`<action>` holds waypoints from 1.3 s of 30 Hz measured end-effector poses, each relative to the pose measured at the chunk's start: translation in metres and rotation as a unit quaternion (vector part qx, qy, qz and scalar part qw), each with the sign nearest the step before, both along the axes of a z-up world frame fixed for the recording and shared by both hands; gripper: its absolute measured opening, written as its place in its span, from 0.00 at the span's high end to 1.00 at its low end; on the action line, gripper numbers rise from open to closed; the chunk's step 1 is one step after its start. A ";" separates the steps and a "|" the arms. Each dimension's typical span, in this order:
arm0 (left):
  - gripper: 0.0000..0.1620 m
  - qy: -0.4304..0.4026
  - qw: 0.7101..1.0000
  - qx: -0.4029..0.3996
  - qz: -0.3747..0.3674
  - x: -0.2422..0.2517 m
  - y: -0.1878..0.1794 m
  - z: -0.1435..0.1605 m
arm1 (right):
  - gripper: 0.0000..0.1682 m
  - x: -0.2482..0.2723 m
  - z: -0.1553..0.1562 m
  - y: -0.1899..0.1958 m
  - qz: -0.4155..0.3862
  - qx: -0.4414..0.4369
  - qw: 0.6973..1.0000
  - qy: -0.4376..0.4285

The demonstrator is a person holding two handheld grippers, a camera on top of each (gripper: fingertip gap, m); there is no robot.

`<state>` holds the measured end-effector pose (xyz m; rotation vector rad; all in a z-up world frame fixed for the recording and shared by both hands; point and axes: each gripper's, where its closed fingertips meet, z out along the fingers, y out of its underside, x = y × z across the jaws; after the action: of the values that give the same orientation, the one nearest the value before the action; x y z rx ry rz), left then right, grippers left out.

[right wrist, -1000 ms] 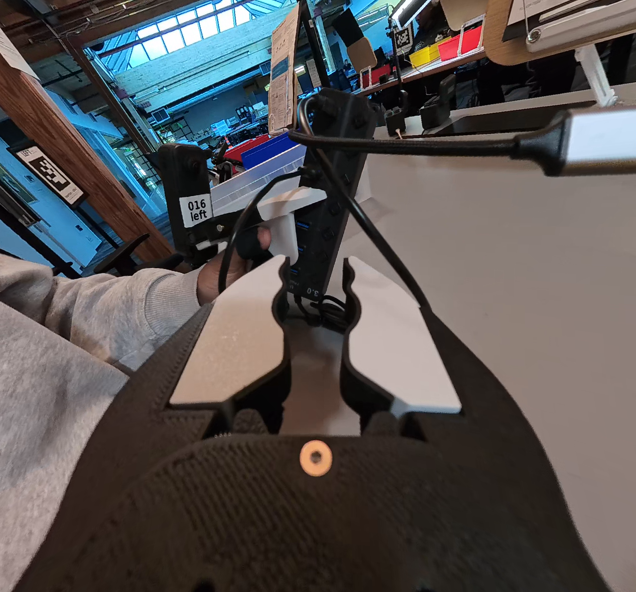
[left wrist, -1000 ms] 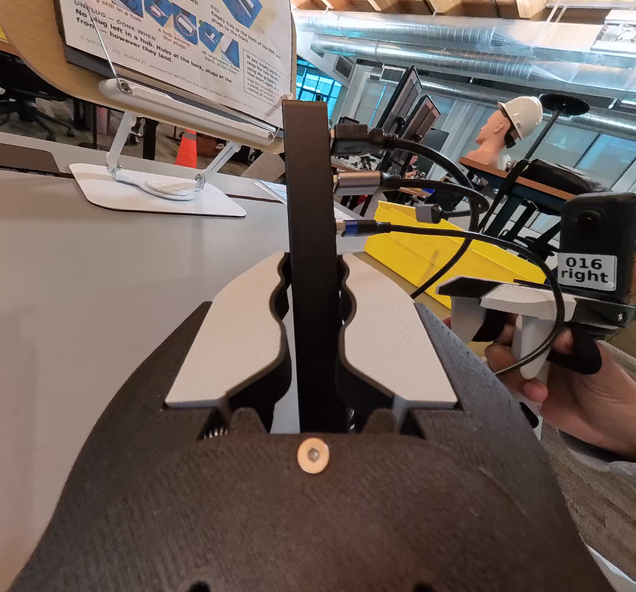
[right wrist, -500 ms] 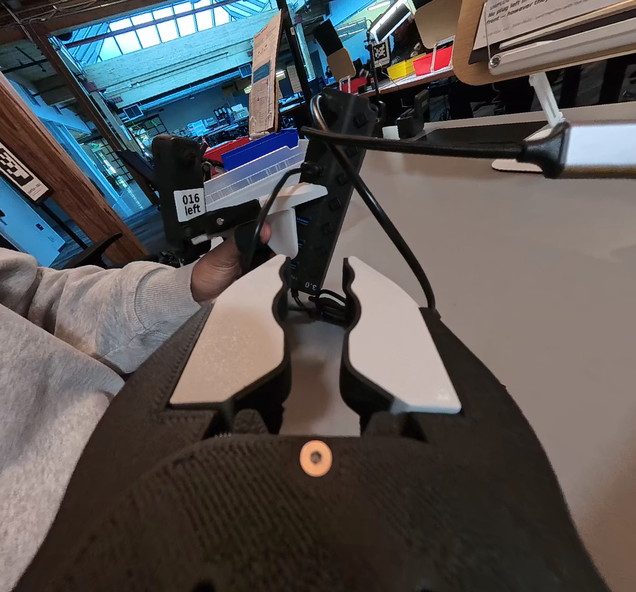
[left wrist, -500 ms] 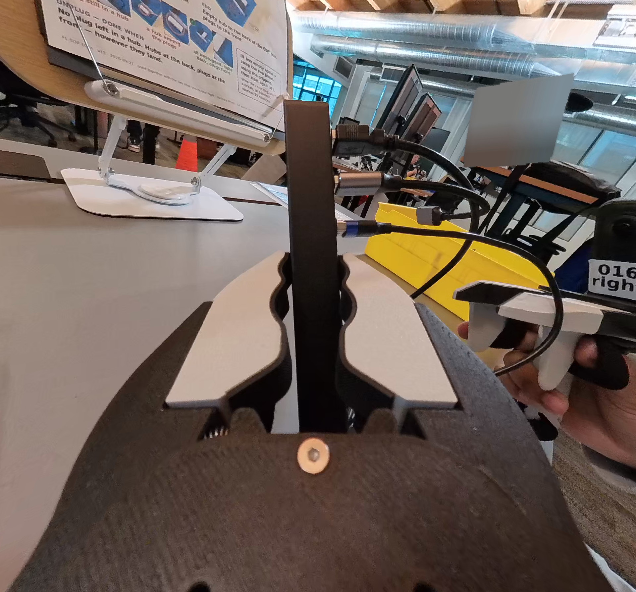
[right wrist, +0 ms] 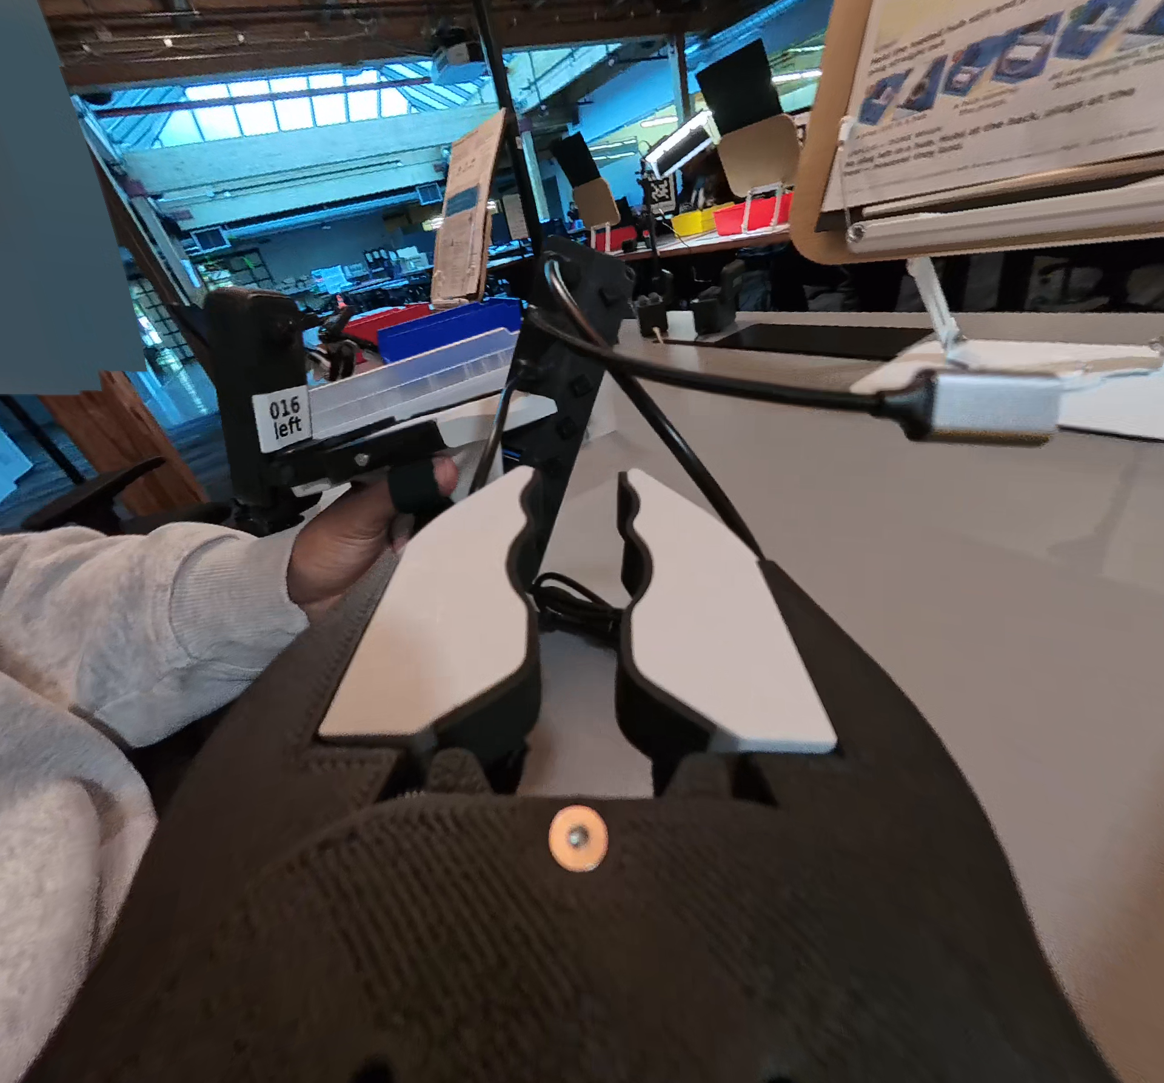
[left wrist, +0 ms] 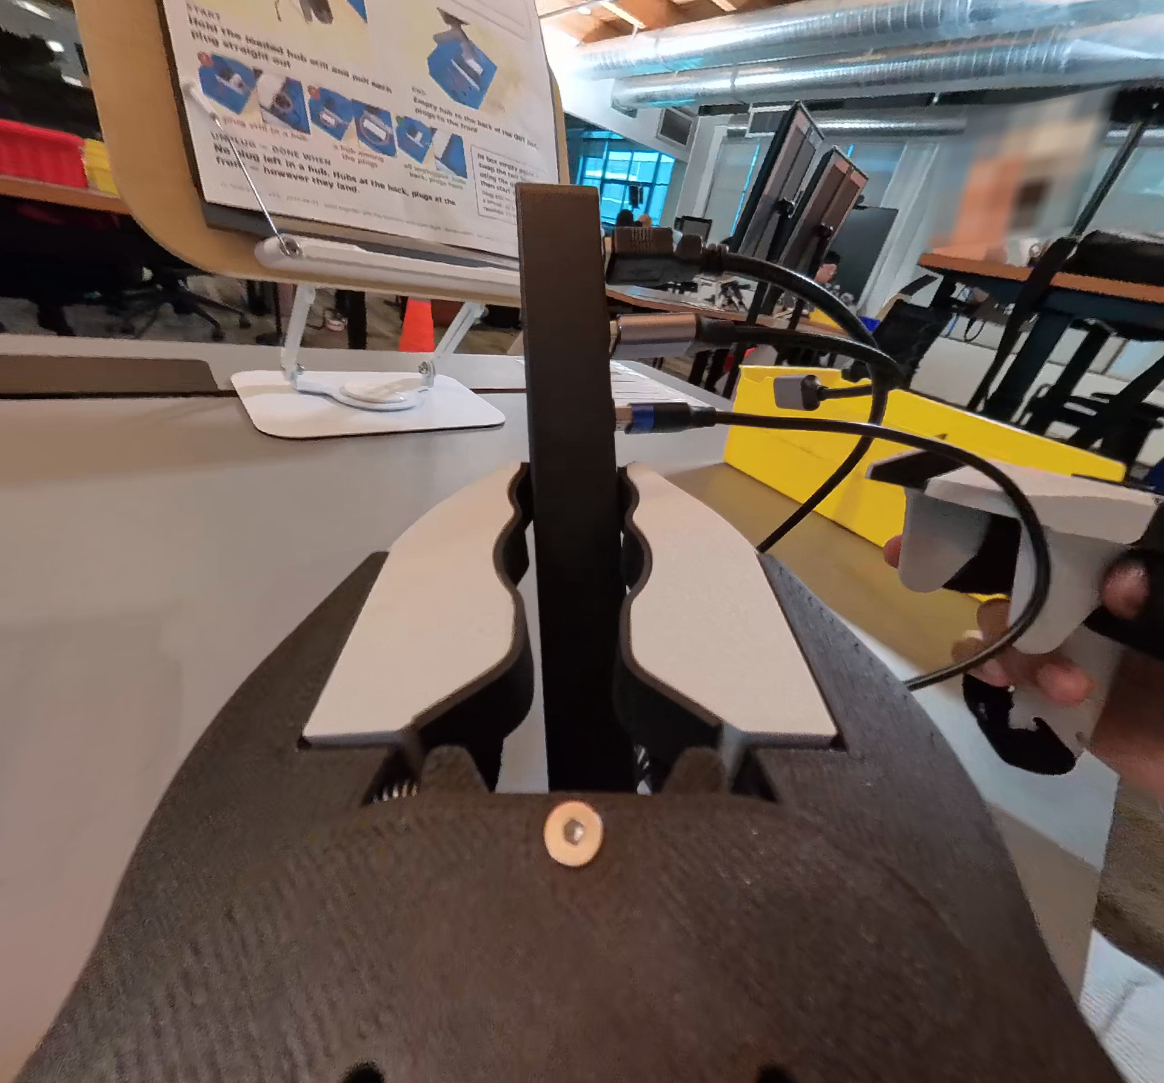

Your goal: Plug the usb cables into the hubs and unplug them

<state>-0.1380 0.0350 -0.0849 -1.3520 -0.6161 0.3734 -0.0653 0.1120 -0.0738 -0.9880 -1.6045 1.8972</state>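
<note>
Left tongs (left wrist: 574, 555) clamp the black hub (left wrist: 565, 360) upright above the tabletop (left wrist: 189, 549); right tongs (right wrist: 576, 539) narrowly parted, empty.
Three cable plugs (left wrist: 655, 335) are seated in the hub's right face. A loose silver plug (right wrist: 995, 407) hangs right. Yellow bin (left wrist: 819, 454) far right, contents unseen. Printed instruction sheet (left wrist: 353, 64) on a stand beyond; tongs carry white labels.
</note>
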 end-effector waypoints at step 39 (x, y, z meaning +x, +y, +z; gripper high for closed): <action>0.85 0.028 0.995 -0.075 0.066 0.032 -0.001 0.000 | 0.82 0.005 -0.011 -0.058 0.084 -0.055 0.994 -0.050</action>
<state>-0.1058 0.0336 -0.0853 -1.4426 -0.6429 0.5728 -0.0602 0.0541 -0.0844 -1.0359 -1.7027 2.0976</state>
